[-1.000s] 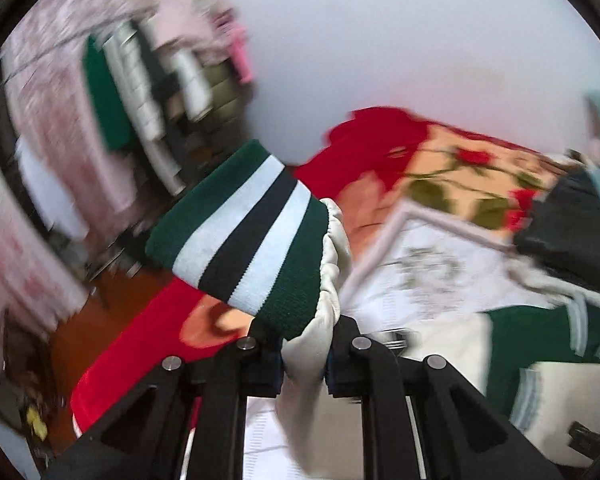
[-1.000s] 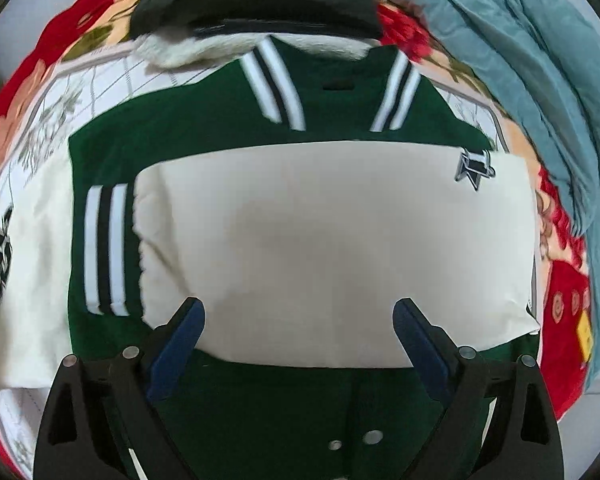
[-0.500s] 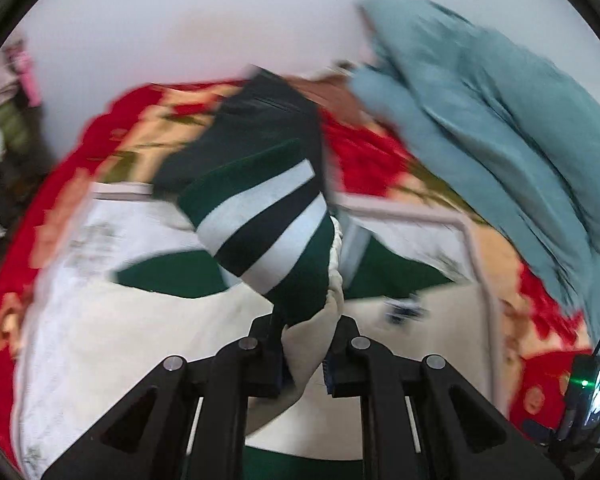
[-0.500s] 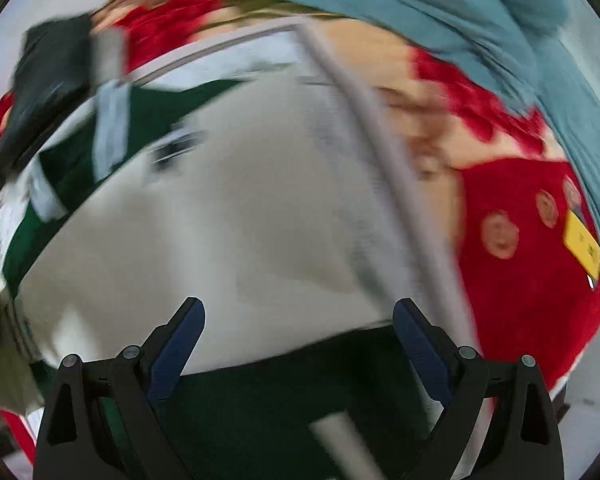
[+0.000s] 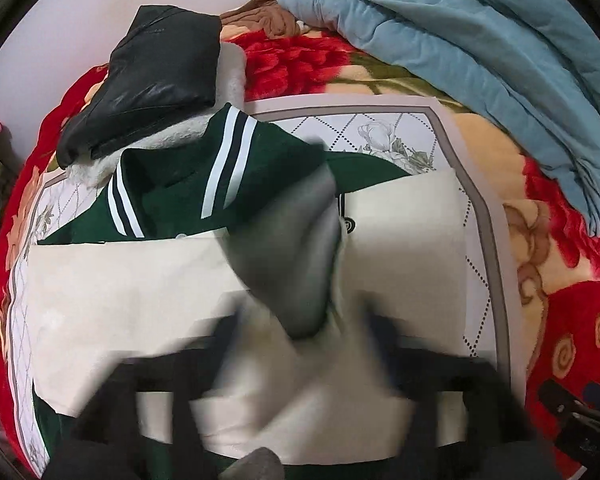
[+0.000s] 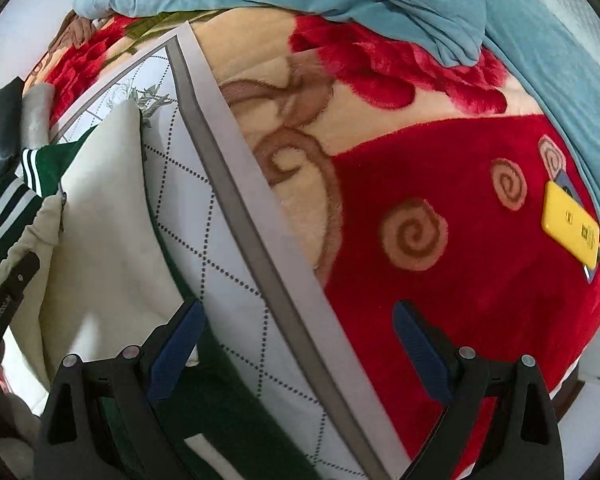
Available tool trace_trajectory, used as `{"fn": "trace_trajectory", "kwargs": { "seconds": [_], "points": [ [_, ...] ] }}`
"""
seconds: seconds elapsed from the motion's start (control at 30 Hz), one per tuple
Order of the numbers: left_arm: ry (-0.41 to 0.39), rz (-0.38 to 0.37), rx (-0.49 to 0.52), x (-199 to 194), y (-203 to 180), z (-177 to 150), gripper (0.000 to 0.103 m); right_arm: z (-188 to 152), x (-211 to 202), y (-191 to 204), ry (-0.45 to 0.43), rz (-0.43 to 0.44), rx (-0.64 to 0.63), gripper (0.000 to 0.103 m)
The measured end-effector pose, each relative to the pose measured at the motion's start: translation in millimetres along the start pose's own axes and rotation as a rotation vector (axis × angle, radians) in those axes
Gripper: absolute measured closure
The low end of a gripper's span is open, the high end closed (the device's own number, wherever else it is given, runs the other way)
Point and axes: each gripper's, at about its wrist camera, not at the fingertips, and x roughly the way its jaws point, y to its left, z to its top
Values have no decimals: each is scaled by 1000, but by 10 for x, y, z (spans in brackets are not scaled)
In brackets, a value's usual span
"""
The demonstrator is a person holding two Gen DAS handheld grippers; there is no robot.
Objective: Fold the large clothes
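Note:
A dark green varsity jacket (image 5: 172,196) with cream sleeves and striped trim lies flat on a white quilted mat (image 5: 400,132). One cream sleeve (image 5: 120,292) is folded across its chest. My left gripper (image 5: 304,332) is a blur just above it, pointing steeply down. Its jaws are opening, and the second sleeve's striped cuff (image 5: 296,260) hangs blurred between them, no longer pinched. My right gripper (image 6: 298,344) stands open with nothing in it, above the mat's grey border (image 6: 260,248) to the right of the jacket (image 6: 100,220).
A black jacket with pale fleece lining (image 5: 152,72) lies behind the collar. A blue quilt (image 5: 480,40) is heaped at the back right on the red flowered blanket (image 6: 460,280). A yellow phone (image 6: 572,228) rests on the blanket at the right.
My left gripper swung from the room side across the jacket with the striped cuff pinched, then its jaws parted and let go. The right gripper, open throughout, slid rightward off the jacket to the mat's edge.

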Motion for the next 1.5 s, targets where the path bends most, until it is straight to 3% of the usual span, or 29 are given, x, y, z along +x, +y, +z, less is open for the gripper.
{"fn": "trace_trajectory", "kwargs": {
  "seconds": [0.17, 0.3, 0.4, 0.47, 0.53, 0.6, 0.73, 0.8, 0.83, 0.87, 1.0, 1.1, 1.2, 1.33, 1.4, 1.43, 1.47, 1.5],
  "points": [
    [-17, 42, 13, -65, -43, 70, 5, 68, -15, 55, 3, 10, -34, 7],
    [-38, 145, -14, -267, 198, 83, 5, 121, -89, 161, -3, 78, -49, 7],
    [-44, 281, -57, -384, 531, 31, 5, 195, -151, 305, 2, 209, -57, 7],
    [-41, 359, -70, -382, 719, -19, 5, 264, -163, 483, 25, 363, -70, 7],
    [-19, 451, -76, -295, 953, -110, 5, 321, -138, 658, 44, 461, -82, 7],
    [31, 494, -93, -171, 1196, -215, 5, 390, -55, 898, 57, 512, -110, 7],
    [76, 565, -141, -100, 1609, -386, 5, 500, 200, 1415, 84, 501, -202, 8],
    [80, 599, -157, -119, 1775, -454, 5, 501, 327, 1597, 129, 485, -246, 47],
    [85, 614, -169, -137, 1877, -501, 5, 488, 400, 1708, 151, 437, -281, 98],
    [89, 625, -177, -149, 1947, -532, 5, 474, 415, 1752, 148, 417, -292, 100],
    [117, 666, -232, -164, 2341, -611, 5, 459, 88, 1622, 21, 380, -287, 101],
    [127, 668, -263, -52, 2577, -558, 5, 520, -16, 1364, -6, 356, -222, 101],
    [158, 696, -251, 305, 2752, -510, 5, 566, 247, 1220, 62, 302, -194, 101],
    [307, 652, -241, 996, 3003, -576, 0, 604, 650, 1276, 181, 306, -195, 100],
    [305, 631, -243, 1044, 3047, -573, 0, 639, 619, 1277, 232, 354, -170, 92],
    [301, 632, -237, 996, 3041, -562, 0, 633, 544, 1261, 226, 355, -169, 82],
    [291, 638, -227, 922, 3016, -556, 0, 608, 424, 1224, 208, 355, -177, 66],
    [269, 638, -216, 798, 2976, -559, 0, 585, 348, 1187, 196, 358, -179, 58]
  ]
}}
